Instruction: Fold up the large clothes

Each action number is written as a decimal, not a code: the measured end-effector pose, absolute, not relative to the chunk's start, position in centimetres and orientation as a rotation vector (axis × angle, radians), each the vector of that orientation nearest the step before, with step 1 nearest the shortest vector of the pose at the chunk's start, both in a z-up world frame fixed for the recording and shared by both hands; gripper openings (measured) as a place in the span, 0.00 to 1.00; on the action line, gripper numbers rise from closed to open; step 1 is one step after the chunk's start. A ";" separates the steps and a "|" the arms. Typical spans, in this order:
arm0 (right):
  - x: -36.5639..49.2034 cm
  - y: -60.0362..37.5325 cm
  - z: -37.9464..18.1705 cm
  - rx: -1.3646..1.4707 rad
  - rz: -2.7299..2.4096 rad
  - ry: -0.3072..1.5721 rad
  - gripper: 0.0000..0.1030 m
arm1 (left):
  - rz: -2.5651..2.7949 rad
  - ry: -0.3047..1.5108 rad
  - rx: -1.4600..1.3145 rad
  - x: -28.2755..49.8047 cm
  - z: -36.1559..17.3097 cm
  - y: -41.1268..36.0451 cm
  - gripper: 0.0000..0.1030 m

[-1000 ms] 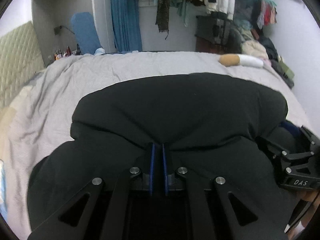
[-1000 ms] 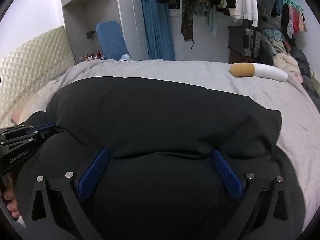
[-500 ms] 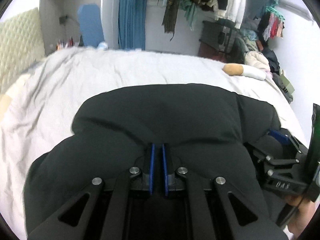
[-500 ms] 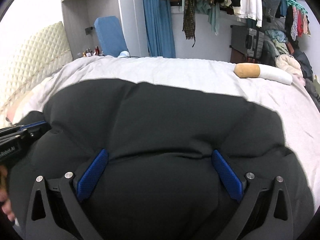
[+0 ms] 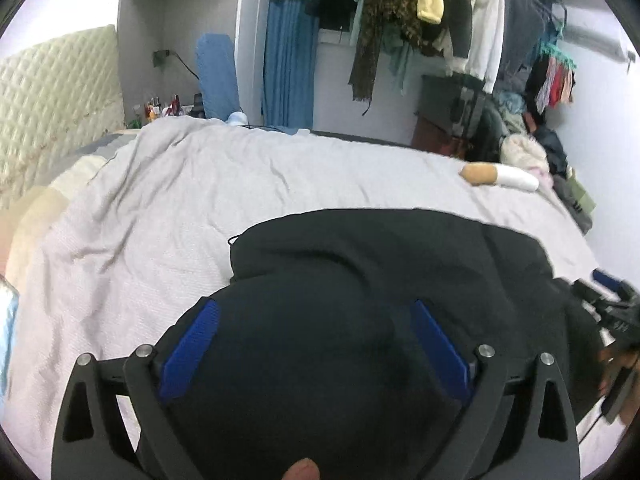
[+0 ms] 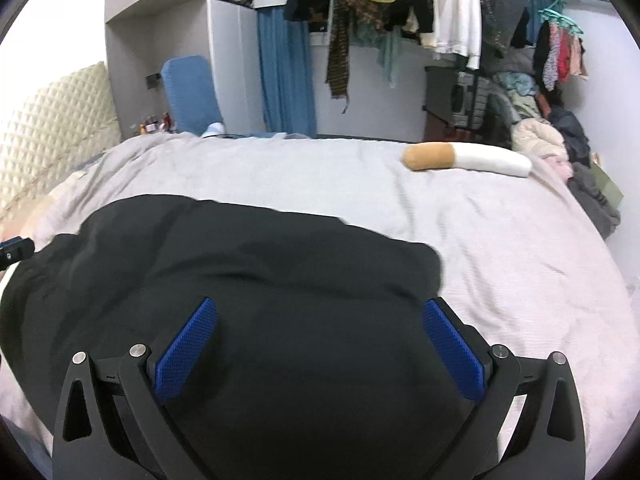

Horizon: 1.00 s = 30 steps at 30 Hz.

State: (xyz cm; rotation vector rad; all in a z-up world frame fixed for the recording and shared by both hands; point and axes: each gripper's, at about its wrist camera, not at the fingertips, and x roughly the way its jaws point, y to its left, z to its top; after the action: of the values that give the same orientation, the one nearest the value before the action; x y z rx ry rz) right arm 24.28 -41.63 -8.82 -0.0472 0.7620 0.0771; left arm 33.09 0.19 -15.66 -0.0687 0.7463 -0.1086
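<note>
Black garment (image 5: 360, 280) folded on grey bedsheet (image 5: 160, 200); left gripper (image 5: 316, 312) and right gripper (image 6: 320, 312) both spread wide above it, gripping nothing

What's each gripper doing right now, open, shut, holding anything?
Left gripper: open, holding nothing, over the black garment.
Right gripper: open, holding nothing, over the same garment.
</note>
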 end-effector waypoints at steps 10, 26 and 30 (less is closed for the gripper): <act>26.8 -43.5 -14.2 0.003 0.060 0.853 1.00 | -0.075 0.770 0.005 34.2 -21.0 0.3 1.00; 24.4 -44.8 -12.8 0.102 0.072 0.832 1.00 | -0.063 0.808 0.035 31.3 -18.4 0.1 1.00; 22.4 -45.1 -6.7 0.114 0.074 0.746 1.00 | -0.033 0.733 0.040 28.3 -12.9 0.0 1.00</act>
State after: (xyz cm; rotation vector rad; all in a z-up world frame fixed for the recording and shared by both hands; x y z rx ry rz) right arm 22.36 -45.10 -6.69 0.1137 0.7457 0.0743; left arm 28.26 -0.03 -12.92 0.0399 0.7330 -0.0326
